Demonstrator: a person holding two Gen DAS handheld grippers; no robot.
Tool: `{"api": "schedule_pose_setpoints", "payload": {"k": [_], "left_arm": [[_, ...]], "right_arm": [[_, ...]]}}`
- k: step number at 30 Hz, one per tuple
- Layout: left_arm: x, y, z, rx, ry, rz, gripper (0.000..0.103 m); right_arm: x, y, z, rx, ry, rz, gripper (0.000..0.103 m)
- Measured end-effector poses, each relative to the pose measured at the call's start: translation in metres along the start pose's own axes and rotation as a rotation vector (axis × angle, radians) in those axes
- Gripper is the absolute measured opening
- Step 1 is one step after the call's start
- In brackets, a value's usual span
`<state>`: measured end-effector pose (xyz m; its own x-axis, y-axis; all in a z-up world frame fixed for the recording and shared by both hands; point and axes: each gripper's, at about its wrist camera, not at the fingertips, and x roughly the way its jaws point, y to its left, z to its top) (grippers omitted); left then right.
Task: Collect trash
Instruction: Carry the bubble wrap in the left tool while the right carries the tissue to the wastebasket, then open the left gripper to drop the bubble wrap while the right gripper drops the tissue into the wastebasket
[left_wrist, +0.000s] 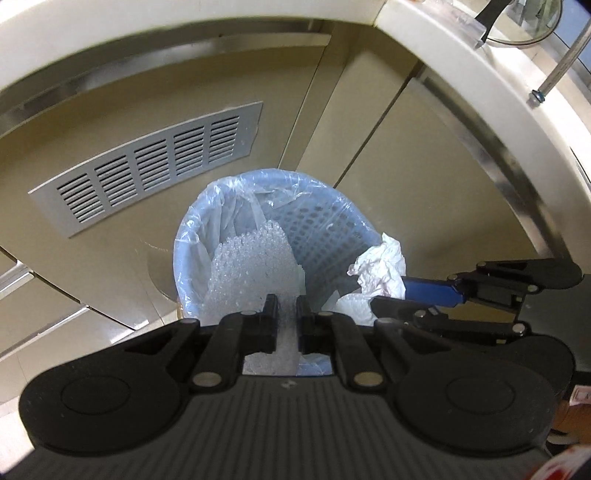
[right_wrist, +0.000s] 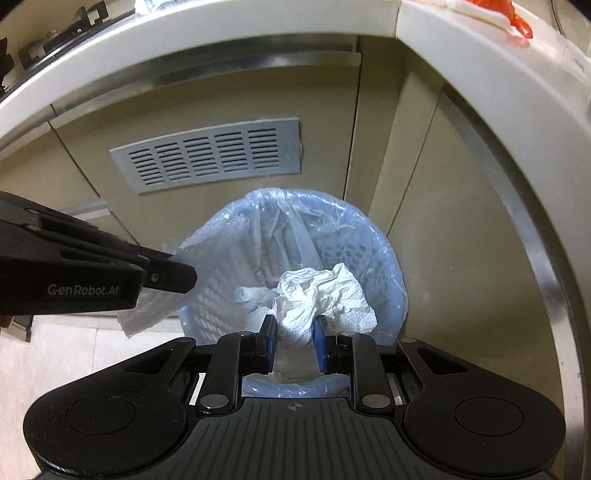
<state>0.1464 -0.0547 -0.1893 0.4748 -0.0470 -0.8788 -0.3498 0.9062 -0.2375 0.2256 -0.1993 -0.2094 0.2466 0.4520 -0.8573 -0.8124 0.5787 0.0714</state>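
A blue perforated trash basket (left_wrist: 325, 229) lined with a clear plastic bag stands on the floor against beige cabinets; it also shows in the right wrist view (right_wrist: 384, 258). My left gripper (left_wrist: 287, 301) is shut on a sheet of bubble wrap (left_wrist: 251, 266) held over the basket's left side; in the right wrist view the gripper (right_wrist: 177, 271) holds the sheet (right_wrist: 155, 299) at the basket's left rim. My right gripper (right_wrist: 294, 326) is shut on a crumpled white paper towel (right_wrist: 321, 291) above the basket; the towel (left_wrist: 380, 269) shows at the right rim in the left wrist view.
A grey vent grille (left_wrist: 147, 166) is set in the cabinet door behind the basket. A white countertop edge (left_wrist: 461, 66) curves overhead, with a faucet pipe (left_wrist: 561, 59). A stove grate (right_wrist: 48, 40) sits top left. An orange and white item (right_wrist: 506, 18) lies on the counter at right.
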Motion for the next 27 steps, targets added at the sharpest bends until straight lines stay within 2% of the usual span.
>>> {"api": "schedule_pose_setpoints", "payload": {"k": [23, 25, 26, 27], "left_arm": [[0.029, 0.005, 0.013, -0.021, 0.017, -0.008, 0.01], [0.03, 0.005, 0.014, -0.018, 0.012, 0.011, 0.015], [0.03, 0.005, 0.014, -0.019, 0.012, 0.014, 0.023], [0.029, 0.006, 0.014, -0.023, 0.011, 0.014, 0.026]], "right_arm": [[0.029, -0.008, 0.003, 0.005, 0.035, 0.005, 0.022], [0.029, -0.009, 0.003, 0.006, 0.036, 0.005, 0.022], [0.03, -0.009, 0.003, 0.008, 0.037, 0.005, 0.022], [0.031, -0.01, 0.003, 0.01, 0.038, 0.005, 0.022]]}}
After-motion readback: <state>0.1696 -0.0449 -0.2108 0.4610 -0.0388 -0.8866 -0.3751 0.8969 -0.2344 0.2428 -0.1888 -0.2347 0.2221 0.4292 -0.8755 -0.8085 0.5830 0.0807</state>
